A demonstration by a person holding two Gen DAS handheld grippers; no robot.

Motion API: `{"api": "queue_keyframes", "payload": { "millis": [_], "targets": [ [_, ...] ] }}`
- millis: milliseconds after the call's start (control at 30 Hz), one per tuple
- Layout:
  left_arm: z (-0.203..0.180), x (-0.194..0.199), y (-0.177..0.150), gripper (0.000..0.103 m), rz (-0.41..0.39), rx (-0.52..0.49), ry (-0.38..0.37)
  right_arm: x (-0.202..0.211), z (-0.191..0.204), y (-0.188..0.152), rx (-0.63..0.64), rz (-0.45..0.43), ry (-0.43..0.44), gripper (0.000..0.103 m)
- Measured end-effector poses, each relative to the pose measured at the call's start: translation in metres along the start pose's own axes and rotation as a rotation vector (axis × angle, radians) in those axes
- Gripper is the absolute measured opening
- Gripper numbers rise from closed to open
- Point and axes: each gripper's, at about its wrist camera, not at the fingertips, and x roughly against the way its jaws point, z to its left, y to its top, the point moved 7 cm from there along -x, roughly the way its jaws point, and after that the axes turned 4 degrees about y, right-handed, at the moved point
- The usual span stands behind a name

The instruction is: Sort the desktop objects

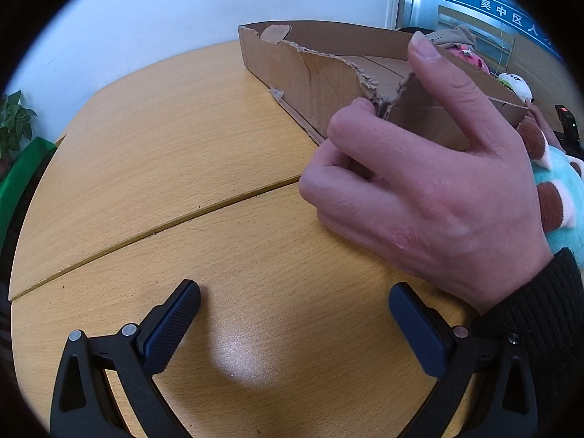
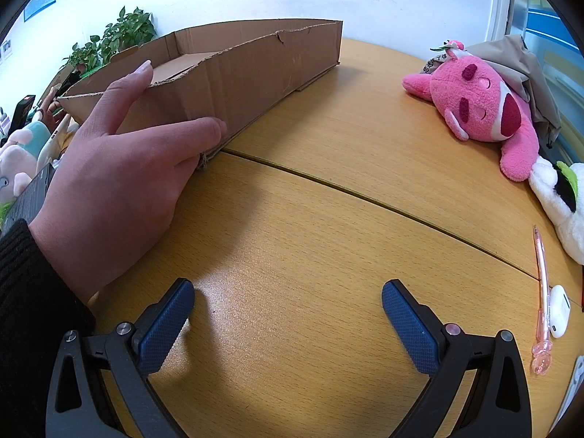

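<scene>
A long, shallow cardboard box with torn edges (image 1: 321, 69) (image 2: 248, 69) lies on the wooden table. A bare hand (image 1: 419, 182) (image 2: 120, 168) rests on its near corner. My left gripper (image 1: 294, 315) is open and empty, low over the table in front of the box. My right gripper (image 2: 288, 314) is open and empty over bare wood. A pink plush toy (image 2: 485, 106), a white plush (image 2: 562, 197), a pink pen (image 2: 542, 292) and a white earbud case (image 2: 560, 310) lie to the right. A teal plush (image 1: 562, 197) lies behind the hand.
A seam (image 2: 365, 193) runs across the table (image 1: 164, 153). A beige cloth (image 2: 525, 65) lies behind the pink plush. Pale plush toys (image 2: 18, 160) and a black device (image 2: 33, 193) sit at the far left. A potted plant (image 2: 120, 36) stands by the wall.
</scene>
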Motion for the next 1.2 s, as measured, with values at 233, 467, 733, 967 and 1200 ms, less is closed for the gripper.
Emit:
{"api": "queue_keyframes", "payload": {
  "millis": [233,467,733,967,1200],
  "targets": [
    [-0.0004,0.0002,0.0008,0.103,0.000,0.000,0.000,-0.0001,0.0000,0.0001,0.000,0.000,0.000,0.103],
    [0.0001,0.0006,0.0016,0.103,0.000,0.000,0.000,-0.0001,-0.0001,0.0002,0.000,0.000,0.000,0.103],
    [-0.0031,0.0026,0.0022,0.103,-0.001,-0.017,-0.013,-0.0002,0.0000,0.0003,-0.001,0.000,0.000,0.103],
    [-0.0042,0.0009,0.0034,0.103,-0.001,-0.018,-0.013,-0.0001,0.0000,0.0003,-0.001,0.000,0.000,0.103],
    [-0.0042,0.0013,0.0042,0.103,-0.001,-0.018,-0.013,-0.0002,0.0001,0.0003,-0.001,0.000,-0.001,0.103]
  ]
}}
